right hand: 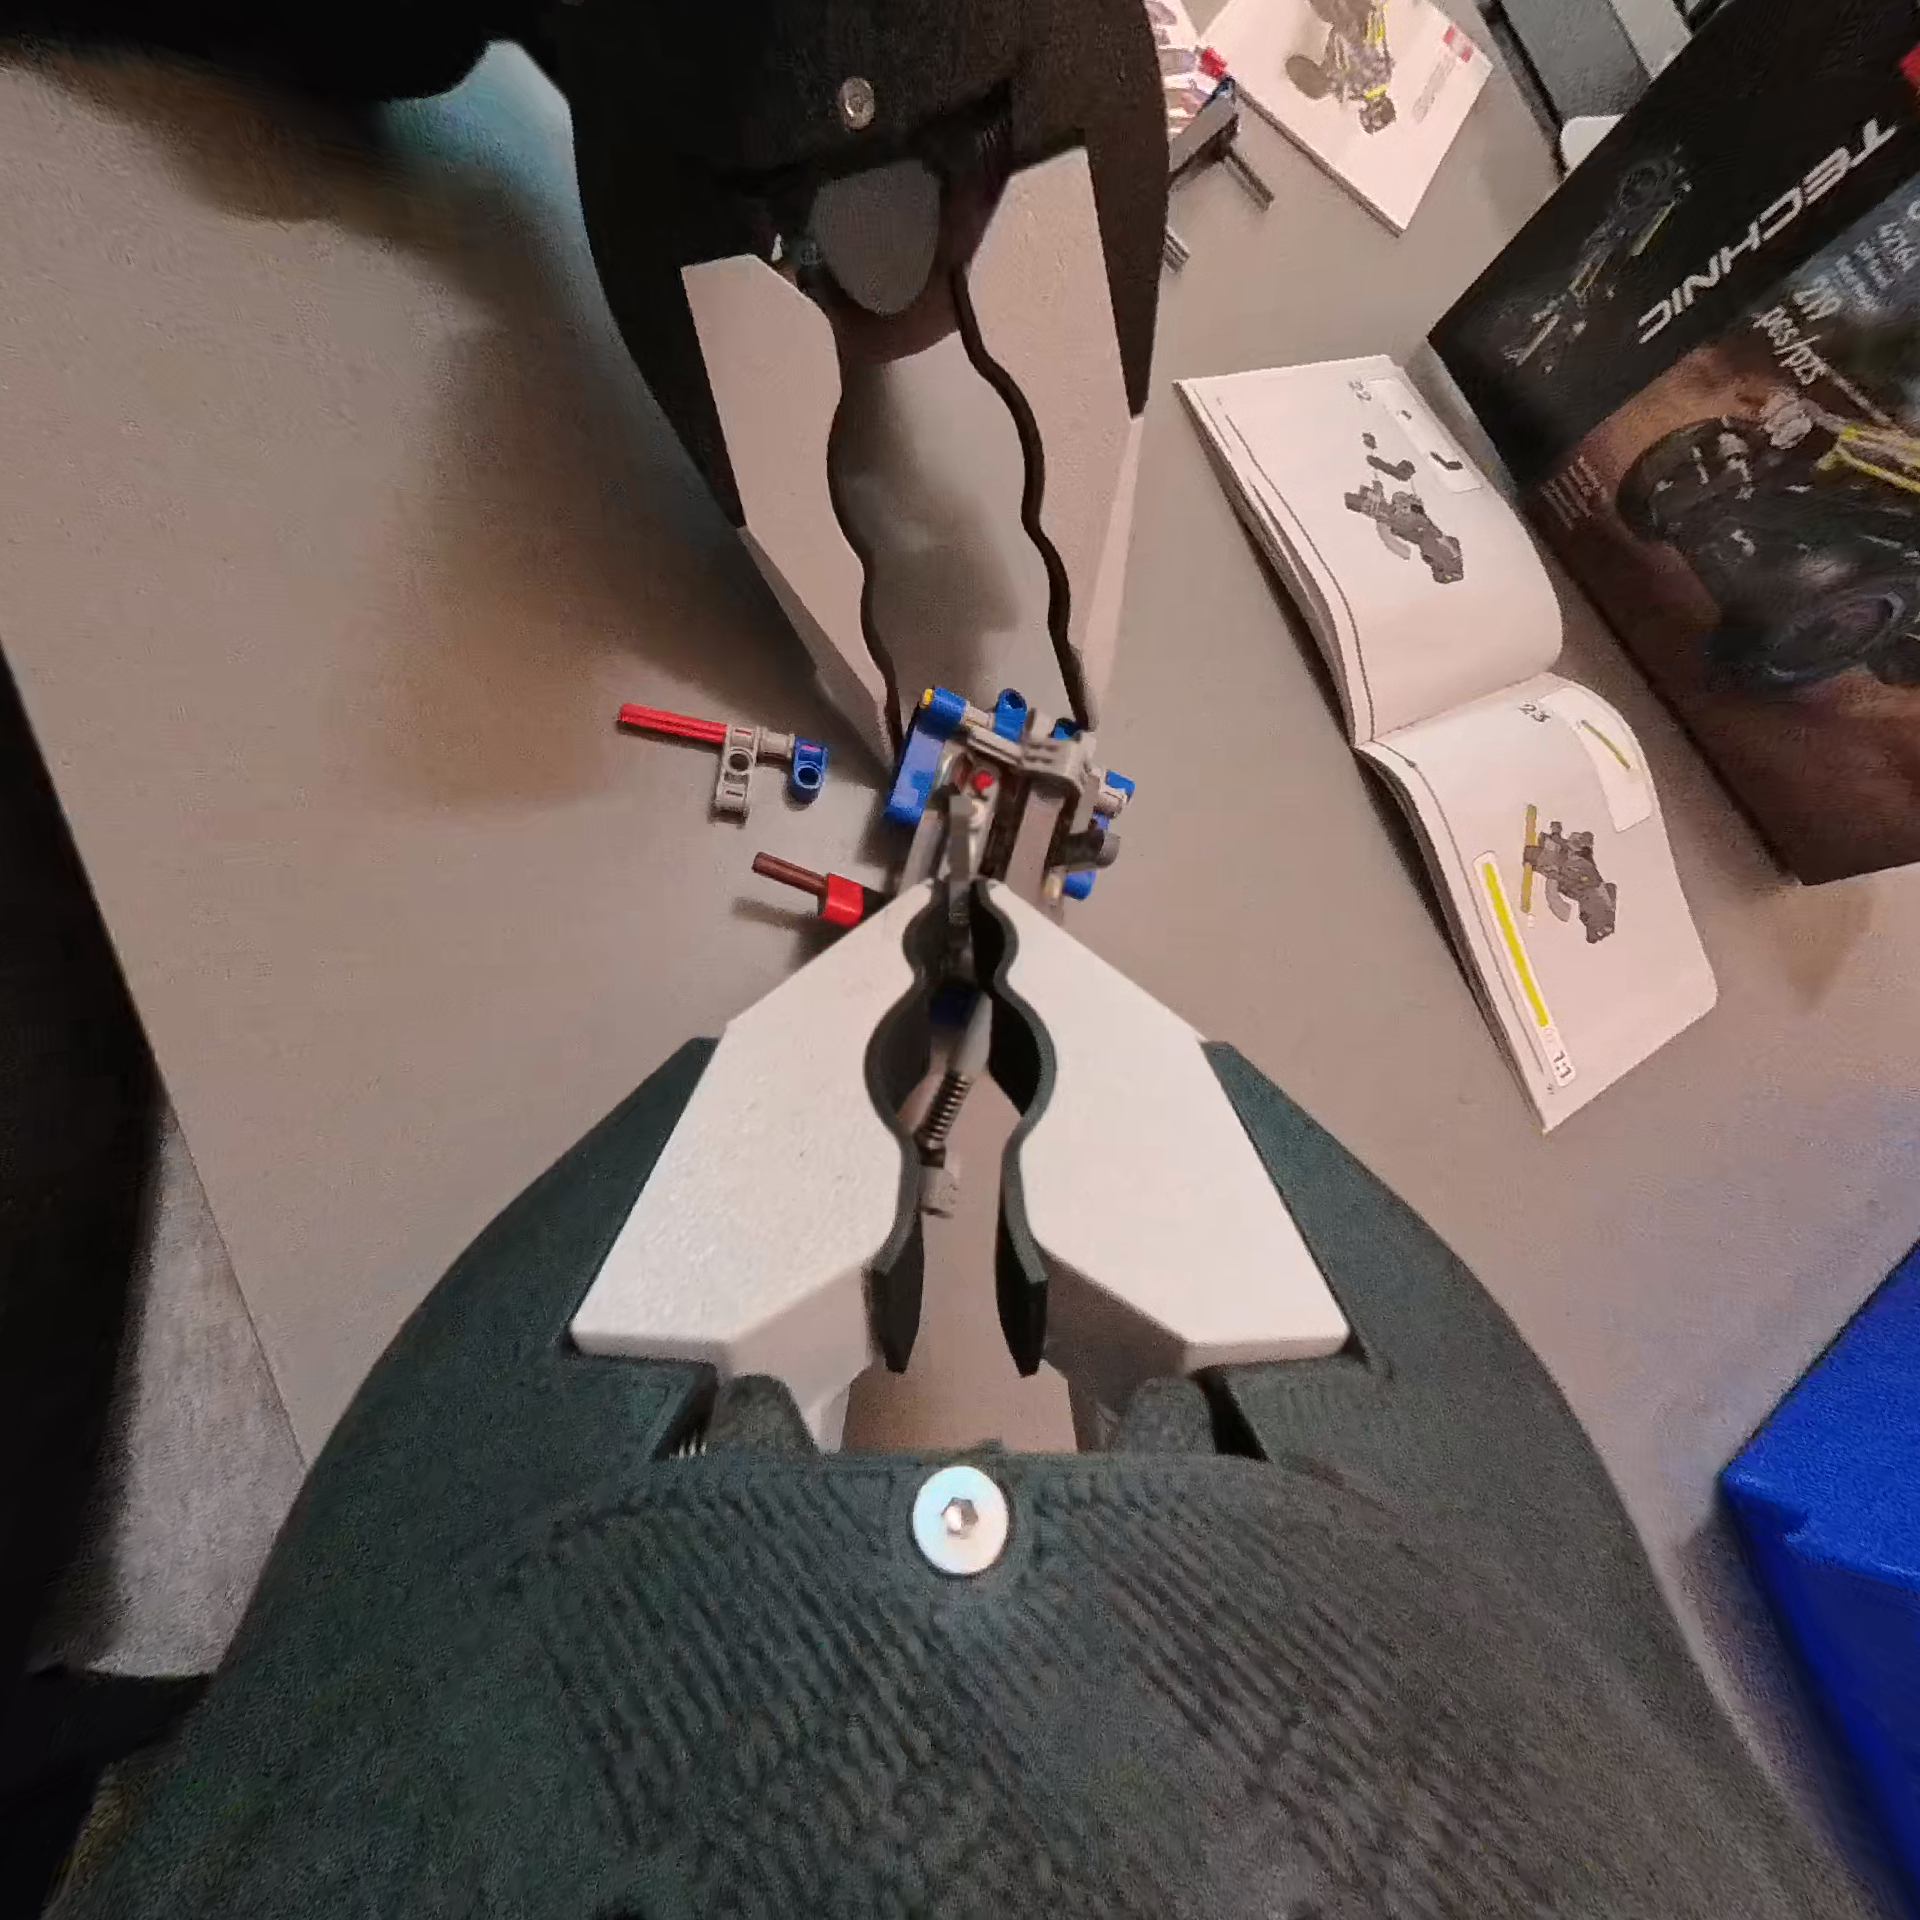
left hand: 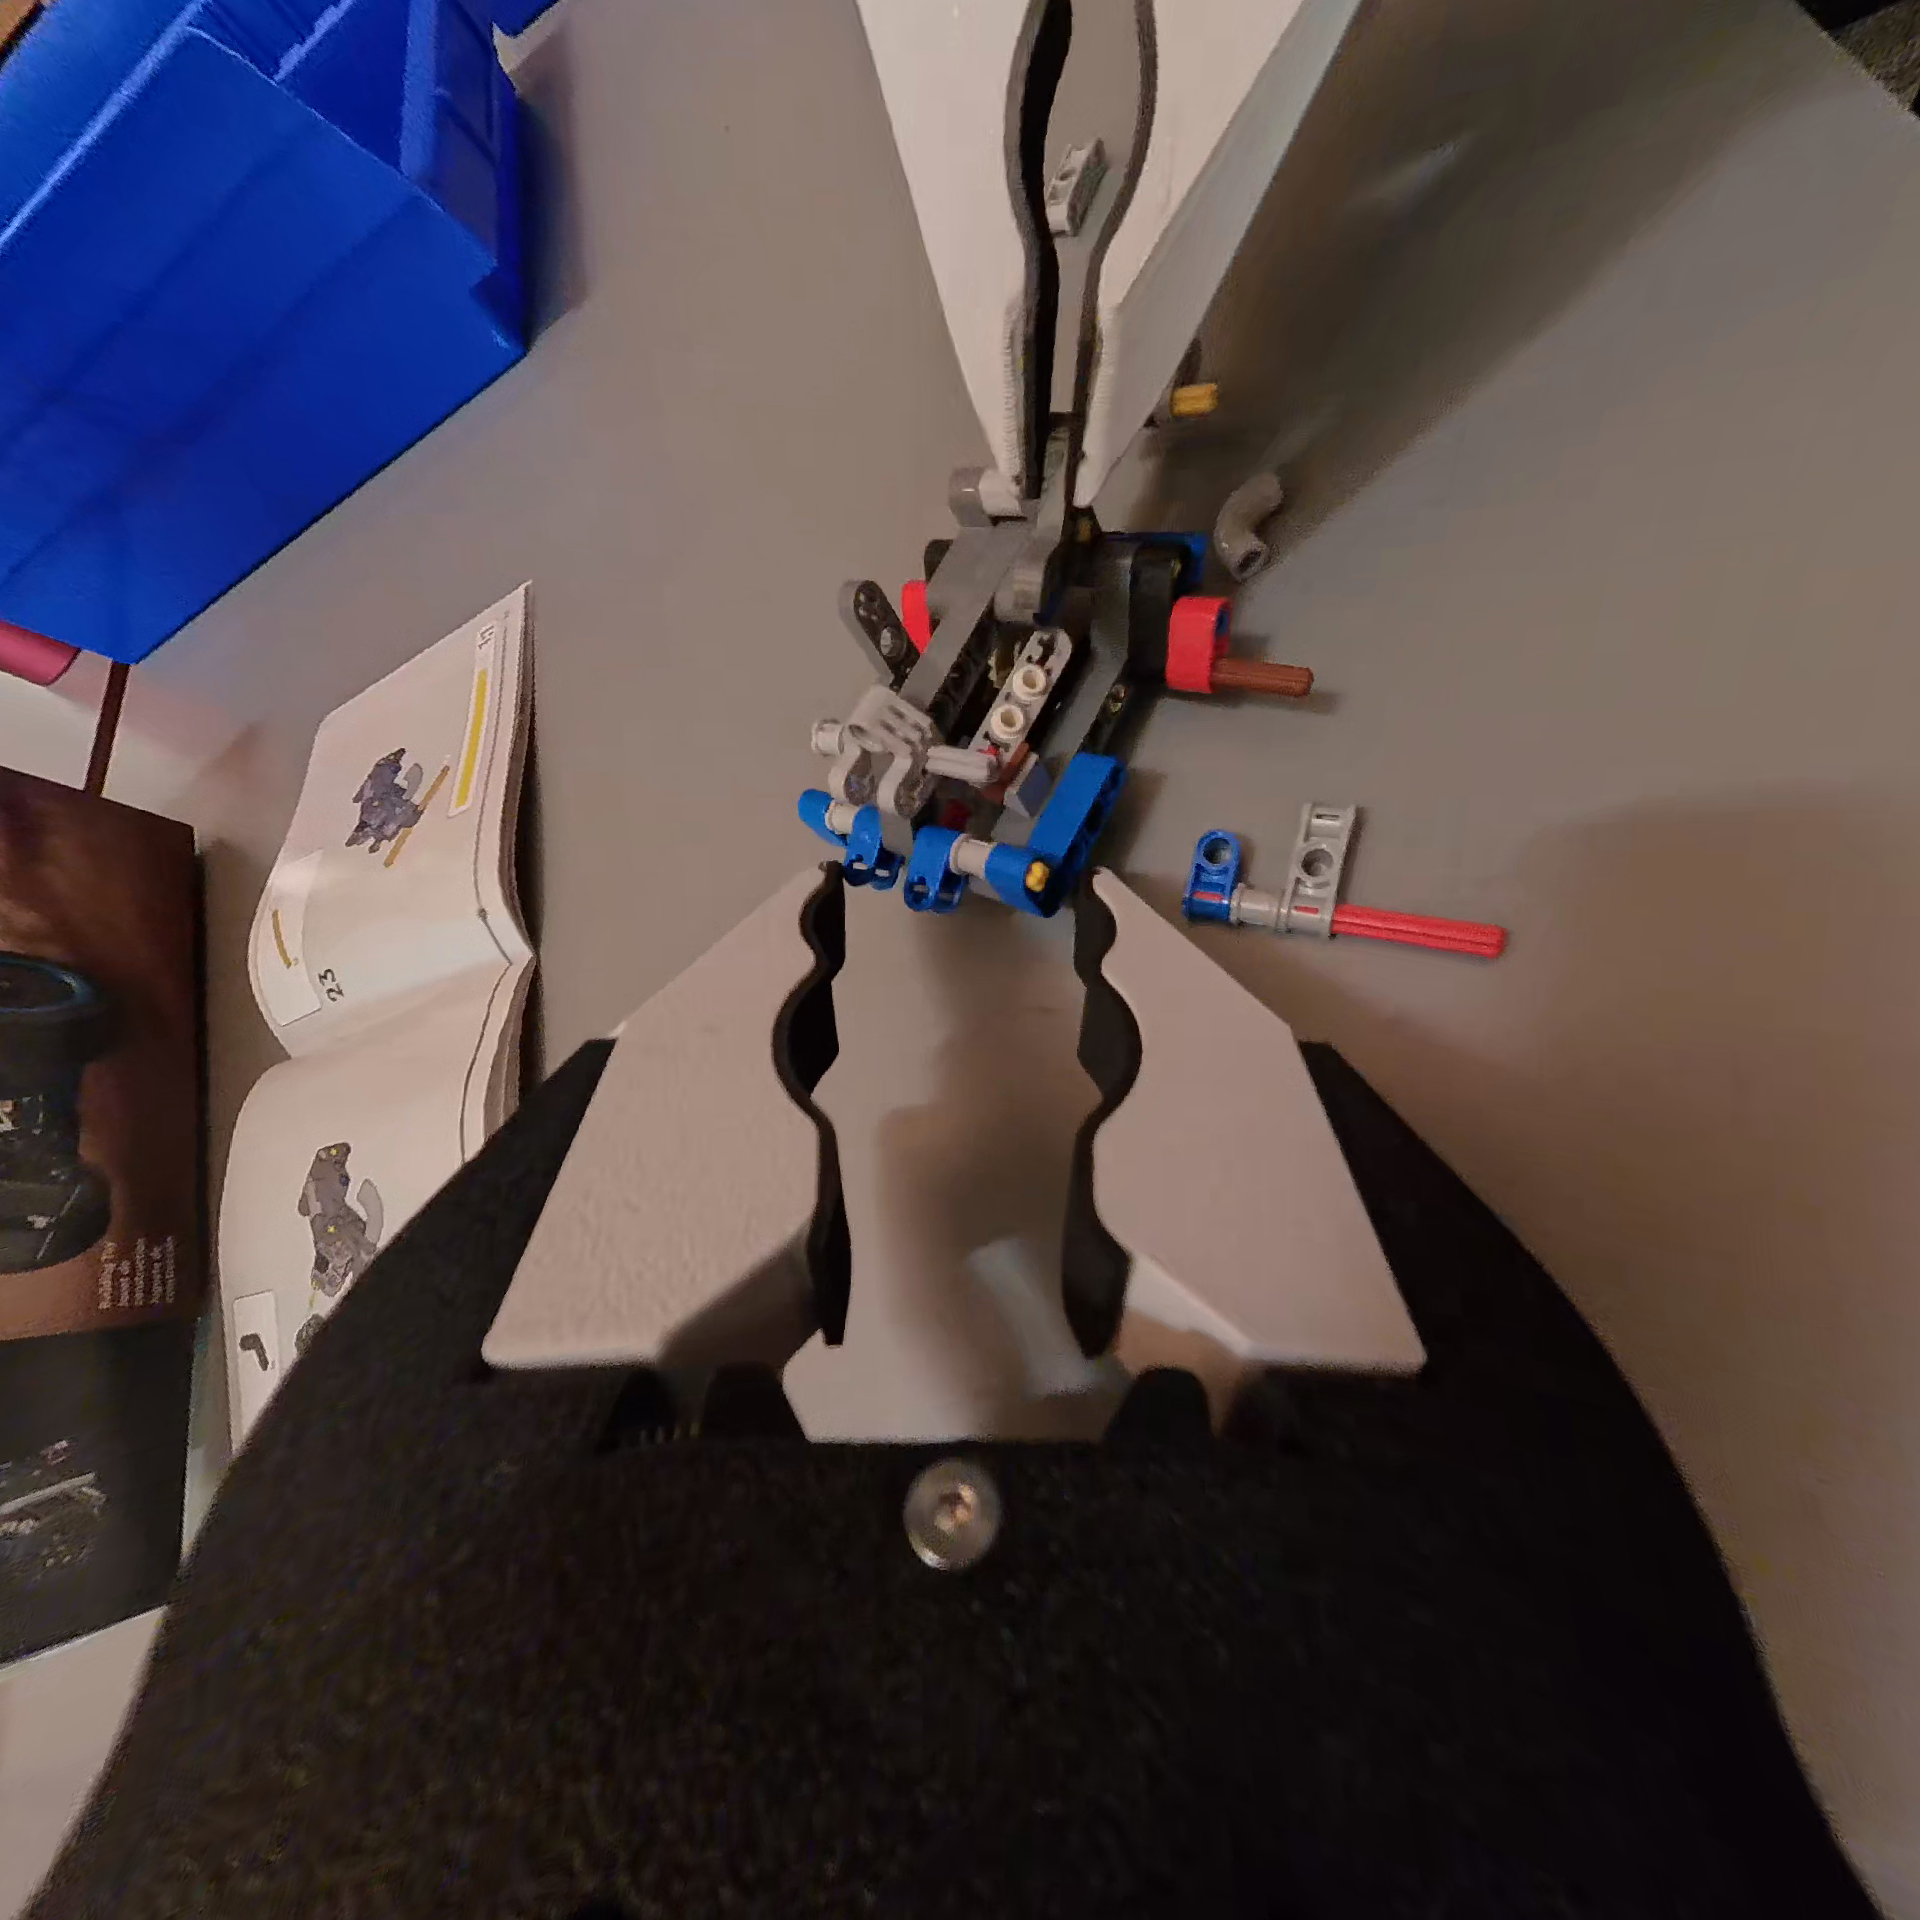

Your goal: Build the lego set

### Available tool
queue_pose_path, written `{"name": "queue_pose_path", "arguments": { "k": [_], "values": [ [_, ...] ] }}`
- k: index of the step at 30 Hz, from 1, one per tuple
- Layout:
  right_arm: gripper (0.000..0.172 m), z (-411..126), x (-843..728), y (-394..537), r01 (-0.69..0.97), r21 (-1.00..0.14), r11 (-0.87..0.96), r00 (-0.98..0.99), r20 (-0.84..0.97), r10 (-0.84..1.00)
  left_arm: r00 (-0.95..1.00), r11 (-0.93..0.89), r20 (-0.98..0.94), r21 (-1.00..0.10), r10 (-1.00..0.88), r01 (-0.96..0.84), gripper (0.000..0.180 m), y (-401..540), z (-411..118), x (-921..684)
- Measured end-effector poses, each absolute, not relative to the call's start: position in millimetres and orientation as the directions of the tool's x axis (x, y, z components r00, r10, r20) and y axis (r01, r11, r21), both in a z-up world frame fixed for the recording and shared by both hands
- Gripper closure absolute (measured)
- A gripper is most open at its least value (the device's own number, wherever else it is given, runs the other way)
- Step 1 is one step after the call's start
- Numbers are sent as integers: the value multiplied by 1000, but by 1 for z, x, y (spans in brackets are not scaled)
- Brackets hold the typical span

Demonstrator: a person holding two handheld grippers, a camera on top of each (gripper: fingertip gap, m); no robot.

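Note:
A small brick model (left hand: 997, 717) of grey, black and blue parts lies on the grey table (left hand: 675, 416). My right gripper (right hand: 961, 894) is shut on the model (right hand: 1003, 800), with a grey sprung strut running back between its pads. In the left wrist view it (left hand: 1044, 488) comes in from the top and pinches the model's grey end. My left gripper (left hand: 964, 876) is open. Its fingertips (left hand: 1107, 894) stand close on either side of the model's blue end. In the right wrist view the left gripper (right hand: 987, 722) flanks that blue end from the far side.
A loose piece with a red axle, grey and blue connectors (left hand: 1340, 904) (right hand: 727, 753) lies beside the model. A red bush on a brown axle (left hand: 1231, 665) sticks out. A grey elbow (left hand: 1247, 530), an open booklet (left hand: 416, 883) (right hand: 1455, 675), blue bins (left hand: 229, 291) and a dark box (right hand: 1745, 416) surround them. My right fingertips sit around 6 cm from my left ones. From the right gripper's tips to the grey elbow (left hand: 1247, 530) is close to 5 cm.

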State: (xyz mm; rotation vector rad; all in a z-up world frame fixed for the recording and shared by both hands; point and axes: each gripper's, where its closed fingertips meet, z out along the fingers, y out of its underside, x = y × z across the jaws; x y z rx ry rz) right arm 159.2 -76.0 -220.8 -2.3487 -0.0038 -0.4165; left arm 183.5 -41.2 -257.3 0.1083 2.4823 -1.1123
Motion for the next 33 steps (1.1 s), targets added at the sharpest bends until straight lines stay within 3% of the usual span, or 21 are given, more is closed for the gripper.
{"name": "queue_pose_path", "arguments": {
  "k": [6, 10, 12, 16, 21, 26, 28, 33],
  "values": [
    [171, -233, 156, -67, 29, -686, -727, 977, 174, -126, -917, 636, -376, -742, -133, 212, 138, -39, -246, 184],
    [171, -227, 164, -60, -67, -737, -672, 963, 129, -238, -923, 557, -313, -819, -225, 142, 142, -30, -223, 185],
    [171, -221, 167, -59, -96, -769, -632, 949, 122, -292, -940, 519, -174, -855, -295, -5, 152, -25, -220, 180],
    [171, -220, 163, -57, -78, -775, -627, 940, 152, -305, -920, 377, 155, -878, -359, -295, 156, -25, -219, 158],
    [171, -217, 151, -48, -51, -780, -624, 938, 178, -299, -777, 131, 456, -821, -434, -556, 157, -30, -209, 151],
    [171, -211, 141, -39, -42, -786, -617, 948, 164, -273, -769, 98, 433, -840, -470, -533, 159, -42, -208, 142],
    [171, -208, 142, -40, -25, -786, -618, 942, 188, -277, -773, 118, 391, -853, -500, -508, 176, -43, -209, 143],
    [171, -212, 141, -44, -28, -778, -628, 953, 169, -252, -792, 171, 341, -860, -507, -480, 176, -45, -213, 142]
  ]
}}
